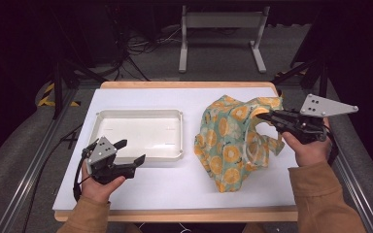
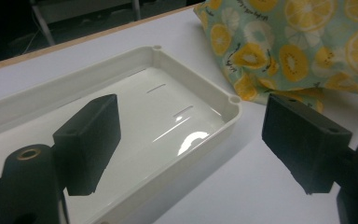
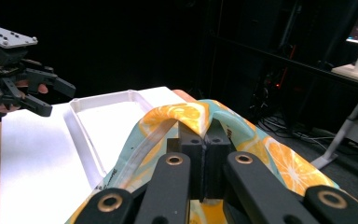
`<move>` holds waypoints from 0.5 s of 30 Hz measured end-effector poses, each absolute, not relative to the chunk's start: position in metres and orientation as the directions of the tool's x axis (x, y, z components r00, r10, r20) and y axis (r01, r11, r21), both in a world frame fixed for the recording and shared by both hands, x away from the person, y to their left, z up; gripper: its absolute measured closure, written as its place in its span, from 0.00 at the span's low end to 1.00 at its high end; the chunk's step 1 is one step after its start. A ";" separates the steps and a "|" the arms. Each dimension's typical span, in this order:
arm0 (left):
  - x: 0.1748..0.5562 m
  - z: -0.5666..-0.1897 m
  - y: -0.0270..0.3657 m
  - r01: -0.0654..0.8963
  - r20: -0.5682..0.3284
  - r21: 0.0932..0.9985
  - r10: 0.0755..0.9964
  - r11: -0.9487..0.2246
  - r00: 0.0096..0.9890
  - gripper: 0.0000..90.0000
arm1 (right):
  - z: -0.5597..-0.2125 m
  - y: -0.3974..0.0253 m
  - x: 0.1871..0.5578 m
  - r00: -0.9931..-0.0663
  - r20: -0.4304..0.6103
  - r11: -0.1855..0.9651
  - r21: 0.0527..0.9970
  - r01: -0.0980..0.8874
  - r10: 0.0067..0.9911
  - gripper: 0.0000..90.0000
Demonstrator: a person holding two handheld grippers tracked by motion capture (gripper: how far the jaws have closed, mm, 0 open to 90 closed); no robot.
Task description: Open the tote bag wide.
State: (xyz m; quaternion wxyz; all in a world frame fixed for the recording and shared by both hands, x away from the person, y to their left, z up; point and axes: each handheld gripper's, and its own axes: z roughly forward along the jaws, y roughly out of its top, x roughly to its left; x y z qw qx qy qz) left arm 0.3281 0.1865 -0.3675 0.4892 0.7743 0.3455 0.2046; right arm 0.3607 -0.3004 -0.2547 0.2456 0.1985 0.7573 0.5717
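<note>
The right gripper [image 1: 266, 116] is clamped on a handle [image 3: 182, 116] of the bag [image 1: 230, 141], which lies on the table's right half, long axis running near to far. The left gripper [image 1: 130, 151], jaws apart and empty, hovers at the tray's [image 1: 138, 114] near rim, left of the bag; nothing stands between them.

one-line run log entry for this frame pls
right tongs: shut on bag handle | left tongs: open, at tray near corner | fruit-print bag: on table, right of tray
</note>
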 end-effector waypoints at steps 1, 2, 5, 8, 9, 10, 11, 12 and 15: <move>0.328 -0.367 0.184 0.335 -0.025 0.900 0.733 -0.279 0.679 0.22 | -0.254 -0.298 0.361 -0.804 -0.145 0.270 0.963 0.020 0.577 1.00; 0.329 -0.366 0.183 0.333 -0.025 0.900 0.729 -0.282 0.684 0.22 | -0.254 -0.296 0.362 -0.805 -0.145 0.271 0.962 0.020 0.575 1.00; 0.329 -0.365 0.179 0.328 -0.024 0.902 0.724 -0.282 0.689 0.22 | -0.253 -0.292 0.363 -0.810 -0.145 0.273 0.962 0.019 0.568 1.00; 0.331 -0.362 0.173 0.320 -0.022 0.904 0.715 -0.285 0.698 0.22 | -0.252 -0.285 0.365 -0.818 -0.146 0.277 0.961 0.017 0.556 1.00; 0.331 -0.361 0.172 0.315 -0.018 0.904 0.712 -0.288 0.701 0.22 | -0.251 -0.283 0.366 -0.820 -0.146 0.278 0.960 0.017 0.554 1.00; 0.332 -0.361 0.170 0.316 -0.022 0.905 0.711 -0.284 0.703 0.22 | -0.251 -0.281 0.367 -0.822 -0.145 0.276 0.961 0.016 0.551 1.00; 0.332 -0.360 0.169 0.315 -0.024 0.906 0.709 -0.282 0.705 0.22 | -0.251 -0.279 0.368 -0.824 -0.143 0.276 0.961 0.017 0.549 1.00; 0.333 -0.360 0.168 0.313 -0.022 0.906 0.707 -0.285 0.707 0.22 | -0.252 -0.278 0.369 -0.825 -0.141 0.275 0.961 0.018 0.547 1.00; 0.333 -0.359 0.165 0.308 -0.018 0.906 0.702 -0.290 0.712 0.22 | -0.252 -0.274 0.371 -0.829 -0.135 0.270 0.963 0.020 0.543 1.00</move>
